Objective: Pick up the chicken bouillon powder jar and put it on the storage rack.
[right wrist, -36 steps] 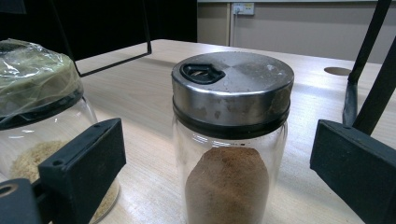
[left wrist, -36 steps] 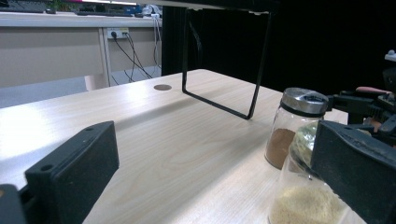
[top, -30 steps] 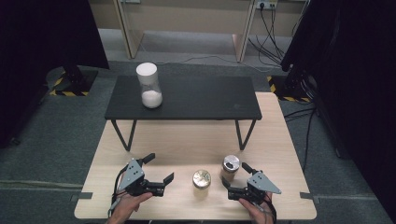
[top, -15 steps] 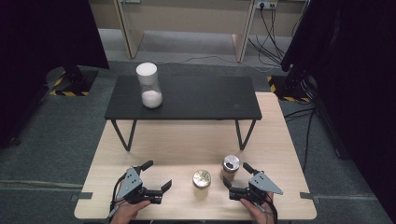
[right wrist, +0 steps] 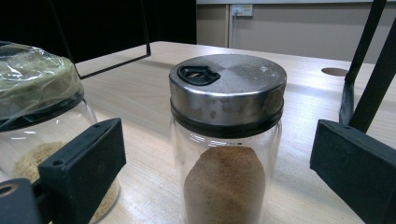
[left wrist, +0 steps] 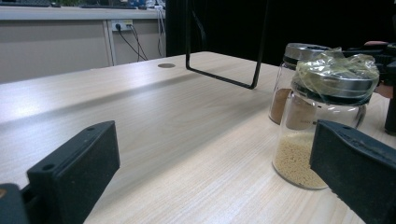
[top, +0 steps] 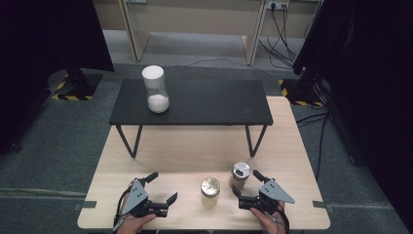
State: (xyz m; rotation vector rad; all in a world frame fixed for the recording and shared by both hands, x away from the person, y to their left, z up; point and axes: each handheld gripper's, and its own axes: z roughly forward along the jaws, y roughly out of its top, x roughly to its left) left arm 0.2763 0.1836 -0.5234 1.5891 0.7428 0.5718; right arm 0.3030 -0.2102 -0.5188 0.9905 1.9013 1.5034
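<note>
Two glass jars stand on the light wooden table [top: 170, 151] near its front. One holds brown powder under a steel lid [top: 240, 171] [right wrist: 227, 140] [left wrist: 292, 70]. The other holds yellow grains under a plastic-wrapped lid [top: 210, 186] [left wrist: 336, 74] [right wrist: 32, 93]. My right gripper [top: 245, 183] [right wrist: 219, 149] is open, its jaws either side of the brown powder jar without touching it. My left gripper [top: 163, 186] [left wrist: 212, 154] is open with nothing between its jaws, left of the grain jar, which stands just beyond its right jaw.
A low black table [top: 204, 105] stands across the far half of the wooden one, its thin legs [right wrist: 369, 70] close behind the jars. On it is a white-lidded glass container with white powder [top: 157, 90]. A round cable hole [right wrist: 340, 71] lies in the wood.
Both grippers have drifted a little back toward the table's front edge, the left one more. The jars have not moved.
</note>
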